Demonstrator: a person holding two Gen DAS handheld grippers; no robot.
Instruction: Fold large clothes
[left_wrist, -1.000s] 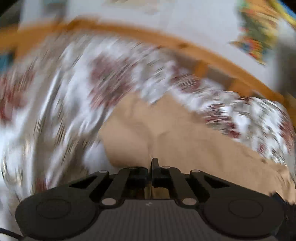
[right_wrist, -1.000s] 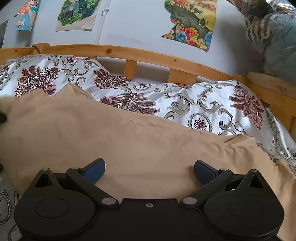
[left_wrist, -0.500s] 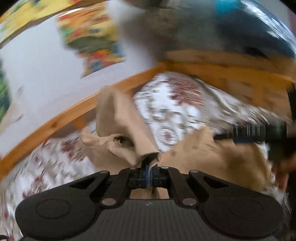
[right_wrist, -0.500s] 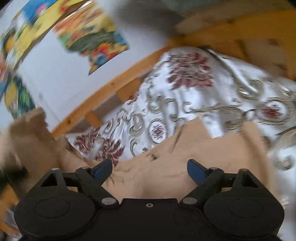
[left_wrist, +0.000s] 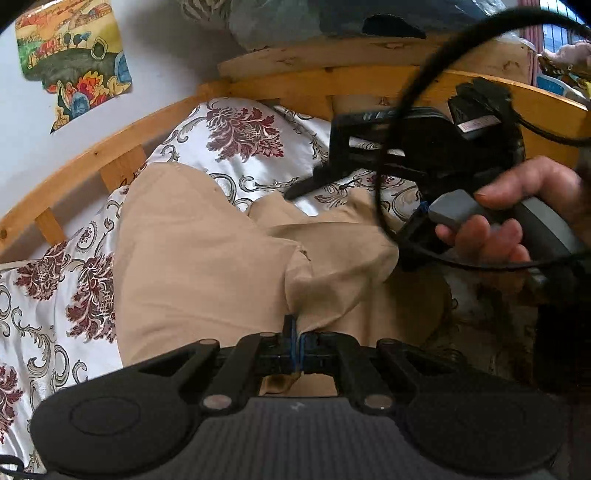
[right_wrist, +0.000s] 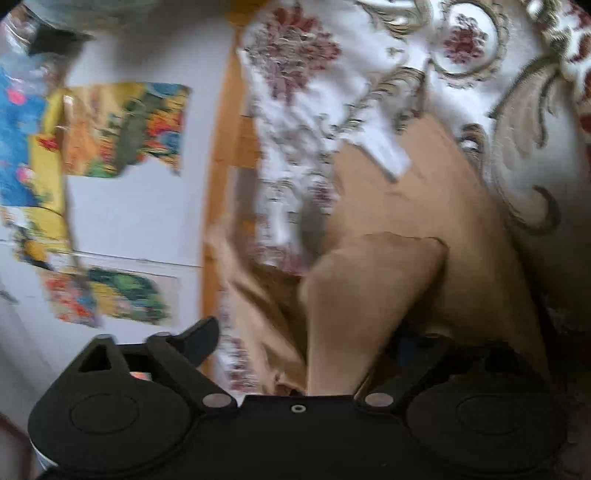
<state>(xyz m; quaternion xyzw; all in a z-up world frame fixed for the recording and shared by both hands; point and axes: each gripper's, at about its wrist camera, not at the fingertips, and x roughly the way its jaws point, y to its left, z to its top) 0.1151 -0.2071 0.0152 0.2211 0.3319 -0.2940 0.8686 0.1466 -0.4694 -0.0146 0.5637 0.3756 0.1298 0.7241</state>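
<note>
The left gripper (left_wrist: 295, 338) had its blue-padded fingers pinched together on a fold of the tan garment (left_wrist: 207, 258), right at the nearest edge of the cloth. From that pinch the fabric ran away from the claw, spread over the white bedspread with maroon flowers (left_wrist: 243, 129), with a doubled-over flap bunched just right of the pinch point.

The right gripper (right_wrist: 306, 343) was a different story: its fingers stood wide apart, and a flap of the same tan garment (right_wrist: 373, 295) sat in the gap between them, draped over the right-hand finger so I couldn't see that pad properly. It was blurry, so I can't say if the cloth touched the left finger (right_wrist: 201, 338).

Farther from the left claw, the person's right hand (left_wrist: 517, 221) wrapped the grey handle of the other tool, with a black cable (left_wrist: 399, 110) looping above it. Beyond the garment came the wooden bed rail (left_wrist: 110, 147), then the wall with a colourful picture (left_wrist: 74, 55).
</note>
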